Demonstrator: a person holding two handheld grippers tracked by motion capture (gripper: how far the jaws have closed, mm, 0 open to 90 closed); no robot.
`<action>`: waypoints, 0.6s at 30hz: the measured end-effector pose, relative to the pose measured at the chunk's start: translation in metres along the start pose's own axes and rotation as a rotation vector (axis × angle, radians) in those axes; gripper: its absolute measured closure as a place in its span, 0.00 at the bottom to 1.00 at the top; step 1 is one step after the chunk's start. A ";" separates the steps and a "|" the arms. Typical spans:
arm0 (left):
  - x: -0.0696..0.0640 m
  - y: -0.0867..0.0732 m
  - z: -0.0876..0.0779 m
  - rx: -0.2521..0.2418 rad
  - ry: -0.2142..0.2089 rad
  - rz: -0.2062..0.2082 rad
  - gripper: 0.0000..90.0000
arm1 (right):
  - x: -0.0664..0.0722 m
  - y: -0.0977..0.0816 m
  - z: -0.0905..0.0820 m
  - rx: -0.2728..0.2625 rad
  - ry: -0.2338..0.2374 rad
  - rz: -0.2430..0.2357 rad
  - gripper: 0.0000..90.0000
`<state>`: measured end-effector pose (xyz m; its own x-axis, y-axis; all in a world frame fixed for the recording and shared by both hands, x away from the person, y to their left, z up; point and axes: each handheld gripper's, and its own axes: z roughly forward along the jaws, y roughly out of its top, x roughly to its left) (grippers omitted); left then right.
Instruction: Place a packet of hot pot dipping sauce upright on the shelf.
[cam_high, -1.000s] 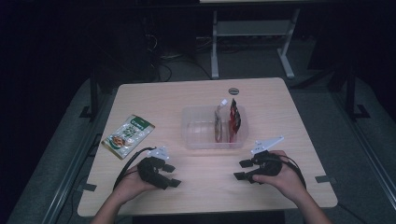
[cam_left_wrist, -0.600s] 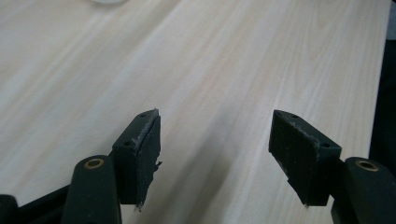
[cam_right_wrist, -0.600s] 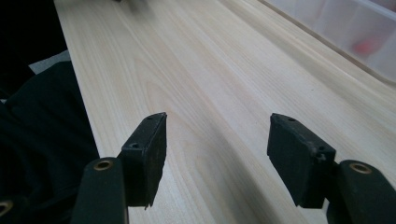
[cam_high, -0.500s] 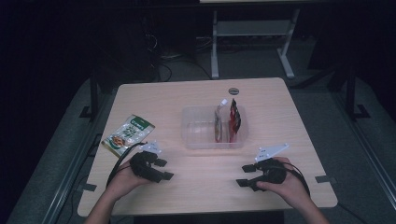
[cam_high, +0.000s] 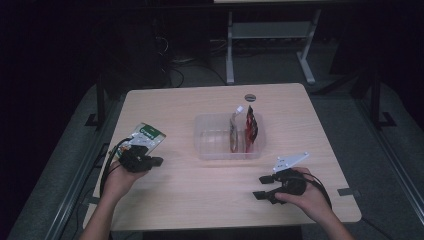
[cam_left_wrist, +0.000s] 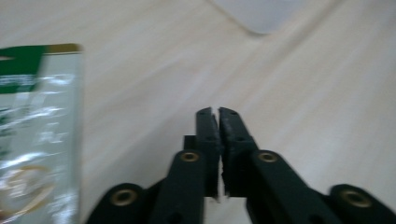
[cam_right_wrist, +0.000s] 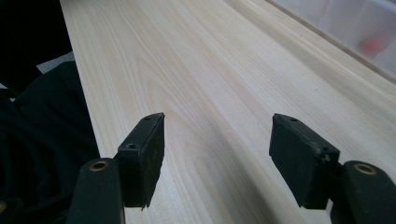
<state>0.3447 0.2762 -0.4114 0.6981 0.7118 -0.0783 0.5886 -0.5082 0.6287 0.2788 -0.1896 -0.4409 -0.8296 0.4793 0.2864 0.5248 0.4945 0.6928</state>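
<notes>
step: we reach for green snack bag (cam_high: 145, 138) at table's (cam_high: 200, 200) left edge | left gripper (cam_left_wrist: 218, 113) clenched, empty, beside bag | right gripper (cam_right_wrist: 217, 140) released, idle | next: we open left, straddle bag edge

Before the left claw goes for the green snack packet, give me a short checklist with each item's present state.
1. Left claw open for a grasp: not ok, jaws shut, nothing between them.
2. Green snack packet lying flat on the table: ok.
3. Packet lined up between the jaws: not ok, it lies off to the side in the left gripper view.
4. Right claw open, holding nothing: ok.
5. Room in the clear bin: ok, its left half looks free.
</notes>
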 end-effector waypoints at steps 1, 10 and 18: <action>0.003 0.001 -0.001 0.000 0.007 -0.009 1.00 | 0.000 0.000 0.001 -0.002 0.002 0.003 0.39; 0.042 0.009 0.000 -0.008 0.104 -0.064 1.00 | -0.003 -0.001 0.004 0.001 0.022 0.006 0.37; 0.078 0.018 0.005 0.021 0.241 -0.086 1.00 | -0.003 -0.001 0.005 0.013 0.018 0.000 0.36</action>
<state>0.4118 0.3197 -0.4104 0.5293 0.8465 0.0573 0.6518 -0.4490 0.6112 0.2817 -0.1878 -0.4454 -0.8329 0.4664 0.2978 0.5269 0.5040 0.6843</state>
